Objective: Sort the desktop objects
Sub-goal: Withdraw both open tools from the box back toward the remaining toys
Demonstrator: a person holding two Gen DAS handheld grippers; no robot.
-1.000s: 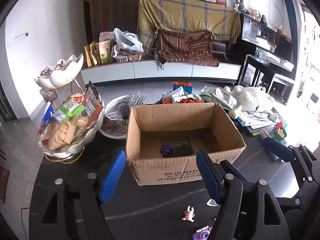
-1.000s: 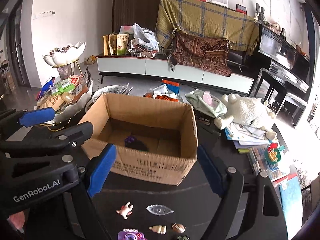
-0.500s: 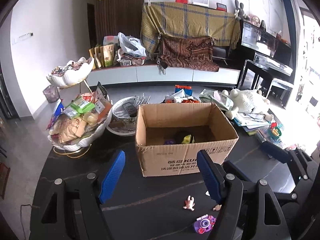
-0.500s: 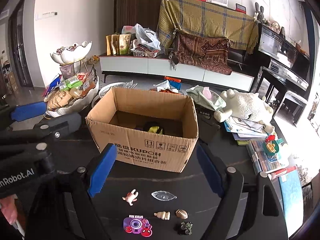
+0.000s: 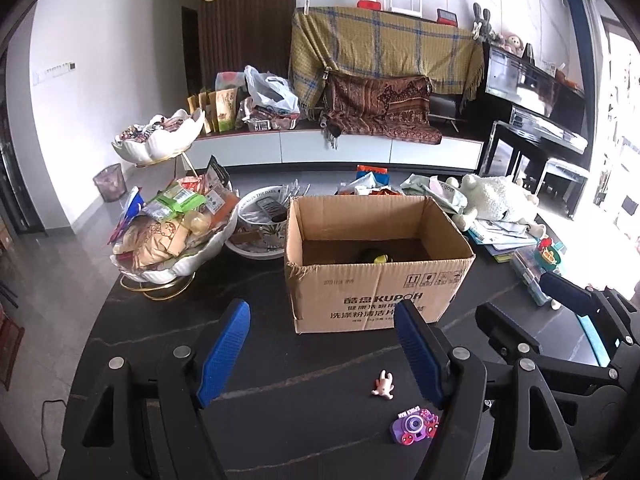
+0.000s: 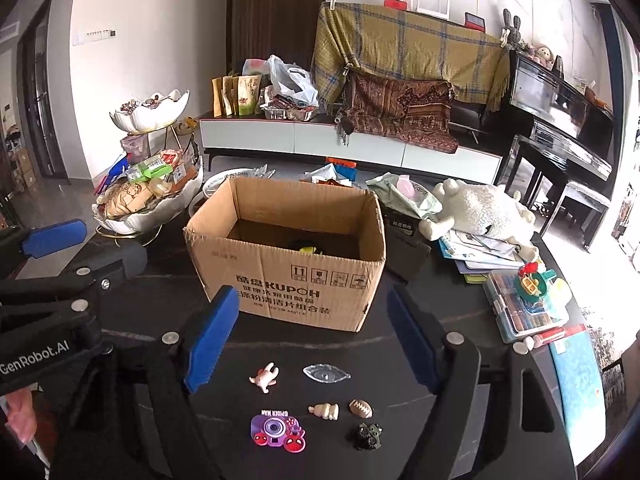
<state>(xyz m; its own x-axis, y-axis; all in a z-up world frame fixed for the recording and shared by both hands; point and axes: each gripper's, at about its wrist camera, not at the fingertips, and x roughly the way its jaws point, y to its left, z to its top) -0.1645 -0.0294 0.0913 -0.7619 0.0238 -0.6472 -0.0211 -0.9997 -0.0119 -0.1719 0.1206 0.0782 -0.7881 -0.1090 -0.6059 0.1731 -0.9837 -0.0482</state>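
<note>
Cardboard box (image 6: 288,264) open-topped, dark and yellow object (image 6: 308,247) inside.

Bare tabletop (image 6: 280,340) between cardboard box (image 6: 288,280) and small toys (image 6: 276,432).

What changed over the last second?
Both grippers, left gripper and right gripper, pulled back from the cardboard box, open and empty; more small toys, such as the purple camera toy, came into view. Box and toys stayed put.
</note>
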